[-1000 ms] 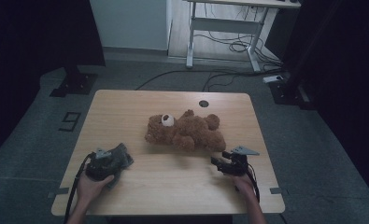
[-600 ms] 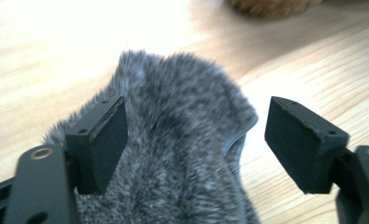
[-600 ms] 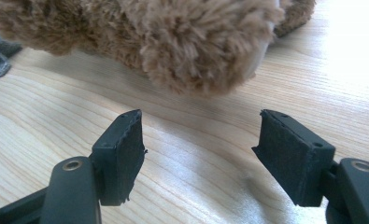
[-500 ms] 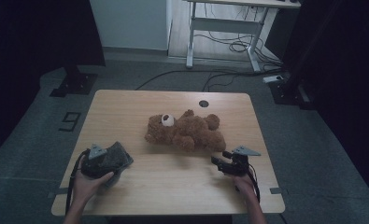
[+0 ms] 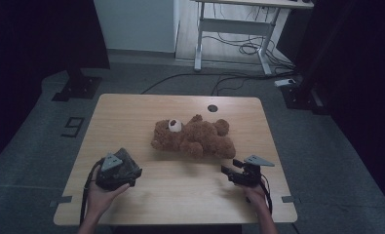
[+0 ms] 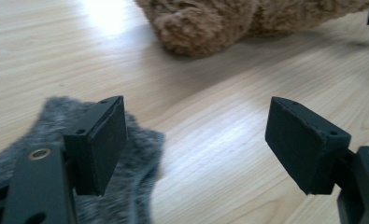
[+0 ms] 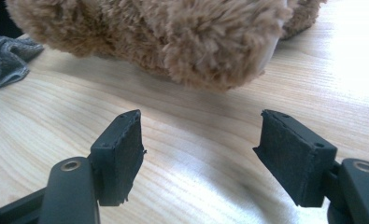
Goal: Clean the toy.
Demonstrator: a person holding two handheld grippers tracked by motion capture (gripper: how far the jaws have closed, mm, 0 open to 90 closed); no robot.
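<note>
Since a second ago, left gripper (image 5: pixel 126 170) has lifted slightly off the grey cloth (image 6: pixel 140 177); its jaws, just opened wide, grasp nothing. Right gripper (image 5: pixel 231 171), also parted and empty, faces the teddy bear (image 5: pixel 195 139) lying mid-table, farther off. Next, approach low, straddling a plush limb.

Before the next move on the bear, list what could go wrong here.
1. The grey fuzzy cloth lies under the open left hand-held gripper, whose jaws have just been opening; it may snag a pad.
2. The brown plush teddy bear is soft; the open right hand-held gripper may pinch only fur and slip.
</note>
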